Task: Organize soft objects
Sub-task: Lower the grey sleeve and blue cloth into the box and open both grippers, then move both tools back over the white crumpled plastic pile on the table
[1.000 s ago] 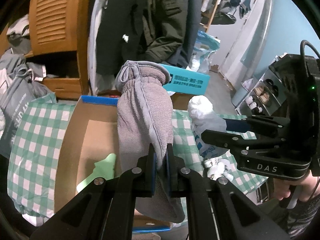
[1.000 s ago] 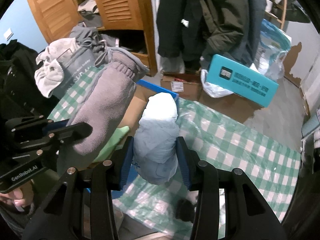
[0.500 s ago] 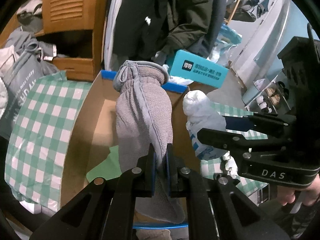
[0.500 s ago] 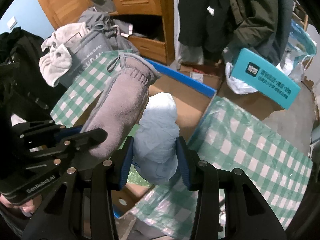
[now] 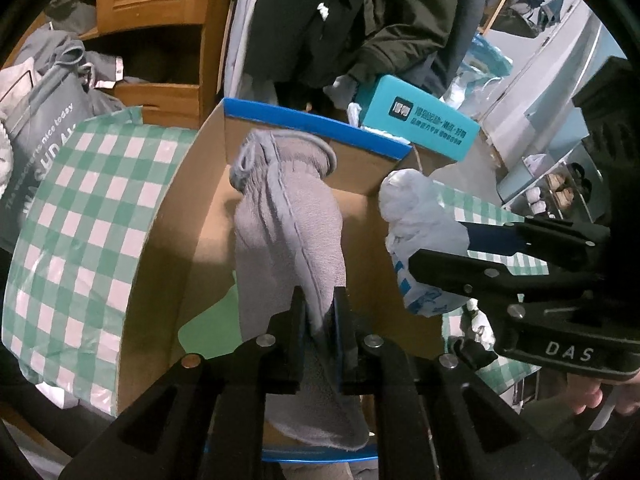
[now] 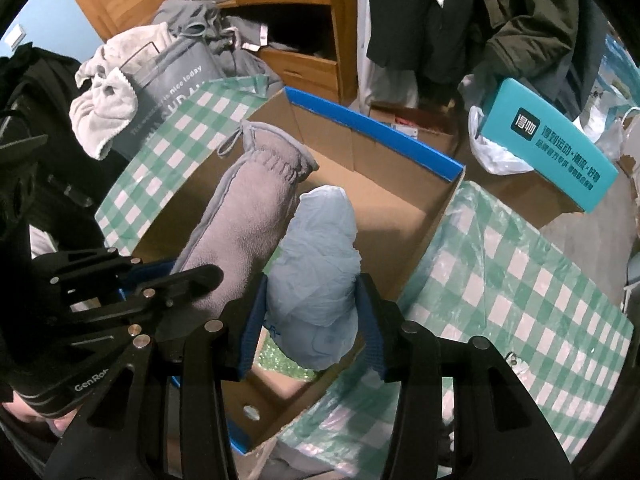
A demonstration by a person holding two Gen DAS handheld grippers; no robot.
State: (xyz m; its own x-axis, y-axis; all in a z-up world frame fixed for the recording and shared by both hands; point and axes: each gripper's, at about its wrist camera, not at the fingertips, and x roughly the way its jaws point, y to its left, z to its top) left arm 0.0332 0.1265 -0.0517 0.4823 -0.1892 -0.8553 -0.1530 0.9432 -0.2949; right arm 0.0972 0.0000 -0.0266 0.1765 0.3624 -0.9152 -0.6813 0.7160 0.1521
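Note:
My left gripper (image 5: 320, 312) is shut on a grey fleece mitten (image 5: 288, 220) and holds it upright over the open cardboard box (image 5: 168, 240) with a blue rim. It also shows in the right wrist view (image 6: 248, 216). My right gripper (image 6: 312, 320) is shut on a pale blue-white crumpled soft bundle (image 6: 320, 264), held over the box's right side (image 6: 432, 216); the bundle also shows in the left wrist view (image 5: 420, 232). A green item (image 5: 208, 324) lies on the box floor.
The box sits on a green-and-white checked cloth (image 6: 500, 288). A teal carton (image 6: 552, 148) lies behind. A grey bag (image 6: 168, 80) with towels, a wooden cabinet (image 5: 160, 40) and hanging dark coats (image 6: 480, 20) stand beyond.
Both grippers have moved forward and down over the box with their loads still held. The box now fills more of both views.

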